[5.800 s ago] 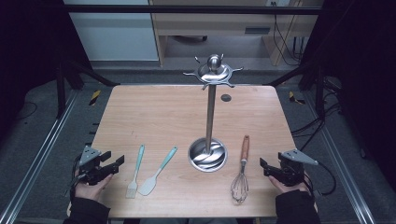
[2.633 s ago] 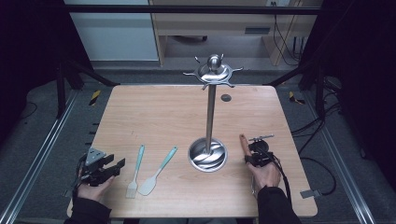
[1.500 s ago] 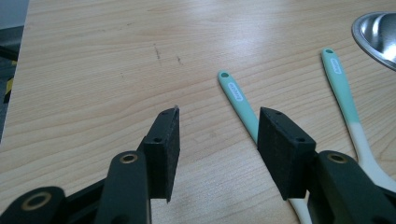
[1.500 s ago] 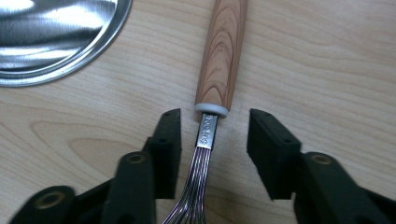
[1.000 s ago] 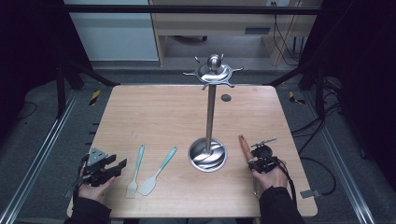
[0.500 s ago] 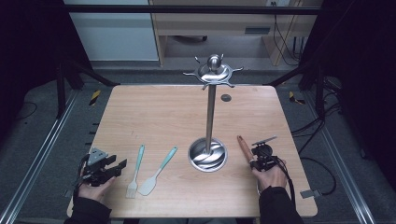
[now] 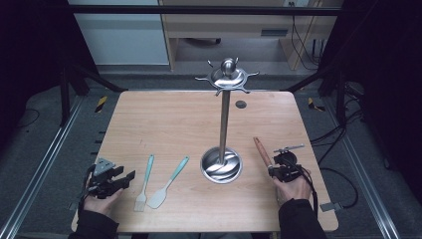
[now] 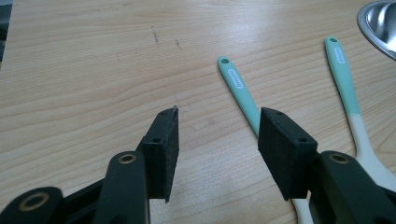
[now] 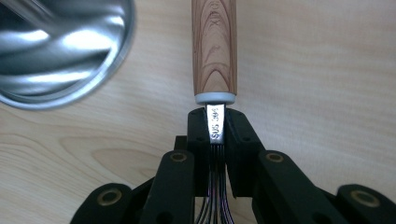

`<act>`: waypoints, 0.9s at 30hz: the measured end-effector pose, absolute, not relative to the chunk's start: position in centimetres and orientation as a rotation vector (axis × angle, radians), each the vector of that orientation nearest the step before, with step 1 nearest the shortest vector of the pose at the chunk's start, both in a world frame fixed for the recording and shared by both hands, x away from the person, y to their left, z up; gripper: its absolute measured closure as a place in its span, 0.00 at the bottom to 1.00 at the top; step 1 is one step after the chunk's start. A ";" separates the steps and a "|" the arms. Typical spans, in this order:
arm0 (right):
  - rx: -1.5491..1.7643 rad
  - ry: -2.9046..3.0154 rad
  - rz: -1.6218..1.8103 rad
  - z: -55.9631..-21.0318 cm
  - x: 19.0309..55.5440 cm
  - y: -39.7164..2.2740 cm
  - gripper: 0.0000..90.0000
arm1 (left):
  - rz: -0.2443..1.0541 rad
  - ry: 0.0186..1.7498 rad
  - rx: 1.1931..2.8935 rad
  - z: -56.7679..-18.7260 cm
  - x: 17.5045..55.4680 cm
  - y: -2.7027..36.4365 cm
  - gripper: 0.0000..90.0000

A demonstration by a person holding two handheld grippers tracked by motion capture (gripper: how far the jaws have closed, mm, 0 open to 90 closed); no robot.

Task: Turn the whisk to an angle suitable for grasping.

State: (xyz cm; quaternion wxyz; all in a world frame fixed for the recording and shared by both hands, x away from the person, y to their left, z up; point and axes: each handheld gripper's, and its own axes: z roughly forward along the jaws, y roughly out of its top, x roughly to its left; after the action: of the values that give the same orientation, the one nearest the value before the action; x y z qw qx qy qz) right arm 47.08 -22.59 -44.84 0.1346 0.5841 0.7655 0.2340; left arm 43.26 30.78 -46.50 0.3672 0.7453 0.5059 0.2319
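A steel utensil stand point(image 7: 222, 119) rises from a round base point(image 7: 221, 165) at the table's middle, with hooks around its top disc point(image 7: 228, 77). My right gripper point(image 7: 276, 170) is shut on a whisk point(image 9: 215, 122) at its metal collar, right of the base. The whisk's wooden handle point(image 7: 262, 151) point(image 9: 214, 46) points away from me. A teal brush point(image 7: 145, 180) point(image 8: 238, 91) and a teal-and-white spatula point(image 7: 169, 181) point(image 8: 349, 107) lie flat at the front left. My left gripper point(image 7: 124, 180) point(image 8: 217, 140) is open near the front left corner, just left of the brush.
A small dark hole point(image 7: 241, 104) marks the wooden table point(image 7: 164, 119) behind the stand. Metal rails point(image 7: 45, 154) run along both sides of the table. Cables point(image 7: 343, 179) trail off the right edge.
My right gripper moved in from the table's front right corner, closed on the whisk and has lifted its handle end slightly. My left gripper has stayed in place.
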 end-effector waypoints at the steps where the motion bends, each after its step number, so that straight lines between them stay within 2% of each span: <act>1: 1.680 2.211 0.723 -44.5 46.9 -22.7 0.90 | 0.593 1.299 1.914 -46.5 43.3 30.8 0.53; 12: 1.478 2.061 1.102 -41.3 45.1 -23.3 0.90 | 0.590 1.293 1.913 -46.5 43.3 30.7 0.53; 27: 1.257 1.876 1.382 -38.4 43.3 -23.9 0.90 | 0.588 1.289 1.910 -46.5 43.3 30.6 0.53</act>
State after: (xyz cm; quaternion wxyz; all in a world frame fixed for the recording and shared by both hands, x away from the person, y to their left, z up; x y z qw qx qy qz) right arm 43.27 -23.85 -38.41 0.2444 0.4604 0.6872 0.5061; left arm 43.29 30.61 -46.45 0.3724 0.7454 0.5031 0.2293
